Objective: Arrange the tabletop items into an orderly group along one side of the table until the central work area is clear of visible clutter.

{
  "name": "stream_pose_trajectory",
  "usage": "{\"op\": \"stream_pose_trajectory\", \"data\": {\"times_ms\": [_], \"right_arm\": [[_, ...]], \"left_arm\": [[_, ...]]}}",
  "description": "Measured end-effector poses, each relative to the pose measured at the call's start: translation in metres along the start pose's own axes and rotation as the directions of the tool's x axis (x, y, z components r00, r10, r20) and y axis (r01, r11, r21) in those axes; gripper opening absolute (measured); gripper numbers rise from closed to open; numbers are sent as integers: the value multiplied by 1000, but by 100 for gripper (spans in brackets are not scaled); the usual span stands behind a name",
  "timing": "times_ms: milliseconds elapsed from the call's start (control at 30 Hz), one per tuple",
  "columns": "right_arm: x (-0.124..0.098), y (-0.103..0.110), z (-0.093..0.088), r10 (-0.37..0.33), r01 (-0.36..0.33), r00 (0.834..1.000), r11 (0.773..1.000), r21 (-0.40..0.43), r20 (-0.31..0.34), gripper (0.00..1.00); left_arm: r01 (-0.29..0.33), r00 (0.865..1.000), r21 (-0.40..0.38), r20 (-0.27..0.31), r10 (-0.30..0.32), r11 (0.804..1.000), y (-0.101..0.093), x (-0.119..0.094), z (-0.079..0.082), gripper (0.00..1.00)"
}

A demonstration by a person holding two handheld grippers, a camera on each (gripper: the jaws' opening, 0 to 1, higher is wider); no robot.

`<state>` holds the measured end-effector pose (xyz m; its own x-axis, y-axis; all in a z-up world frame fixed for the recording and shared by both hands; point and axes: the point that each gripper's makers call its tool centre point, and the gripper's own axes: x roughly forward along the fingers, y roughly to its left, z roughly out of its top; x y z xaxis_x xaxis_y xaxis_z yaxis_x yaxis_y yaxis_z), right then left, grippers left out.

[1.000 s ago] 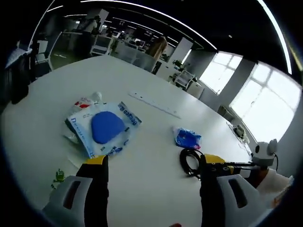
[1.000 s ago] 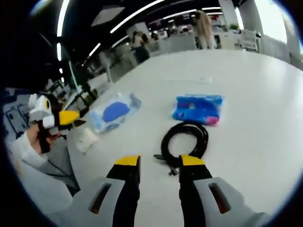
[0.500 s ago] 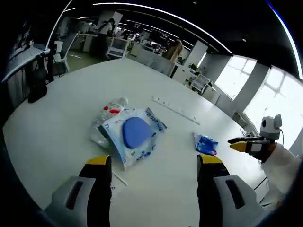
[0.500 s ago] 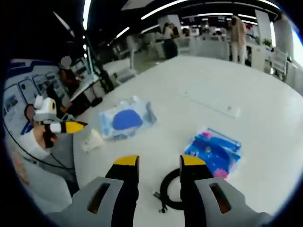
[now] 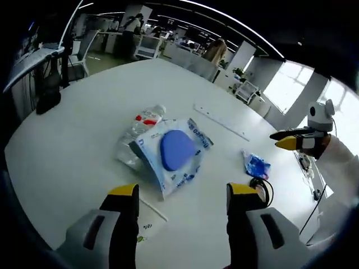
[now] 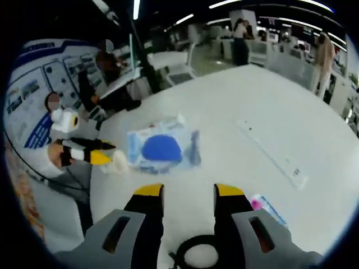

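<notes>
Lying beyond left hand-held gripper [image 5: 179,196] (open): blue pouch [image 5: 175,151].

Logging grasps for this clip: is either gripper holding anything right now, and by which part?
Nothing is held. The left gripper and right gripper both have their jaws open above the table.

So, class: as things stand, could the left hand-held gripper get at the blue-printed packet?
Probably yes. The left hand-held gripper is open and points at the blue-printed packet, with only bare table between. A plastic bottle lies against its far side.
</notes>
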<state>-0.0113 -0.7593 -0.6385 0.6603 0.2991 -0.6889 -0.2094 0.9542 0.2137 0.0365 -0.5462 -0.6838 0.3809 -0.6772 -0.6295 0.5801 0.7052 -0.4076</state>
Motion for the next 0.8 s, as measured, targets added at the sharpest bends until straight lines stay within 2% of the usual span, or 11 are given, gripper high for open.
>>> {"op": "stream_pose_trajectory", "data": {"times_ms": [100,200,267,467,567,633,700,800], "right_arm": [[16,-7,4,6,-6,1000,1000,6,-15,31],[36,-15,1,0,0,999,1000,2,-53,29],[53,-20,-6,10,-9,996,1000,13,-88,27],[83,-29,-6,19,-16,994,999,33,-104,27],[96,-33,-2,32,-28,995,999,44,-100,26],[108,-35,-2,43,-37,993,998,53,-108,26],[119,-36,-4,47,-41,991,998,54,-126,26],[133,-30,-4,72,-64,987,996,62,-145,26]], "left_arm": [[-24,999,26,-22,25,999,3,6,-2,57],[-28,1000,16,-11,28,999,6,14,4,58],[-54,998,31,-29,55,998,13,20,5,58],[-50,996,35,-74,53,998,18,32,4,55],[-54,992,37,-108,58,998,19,36,-1,51],[-15,991,25,-131,18,1000,14,41,-5,43],[-51,988,16,-143,53,999,20,45,-7,38],[-74,984,20,-162,77,997,24,49,-8,39]]}}
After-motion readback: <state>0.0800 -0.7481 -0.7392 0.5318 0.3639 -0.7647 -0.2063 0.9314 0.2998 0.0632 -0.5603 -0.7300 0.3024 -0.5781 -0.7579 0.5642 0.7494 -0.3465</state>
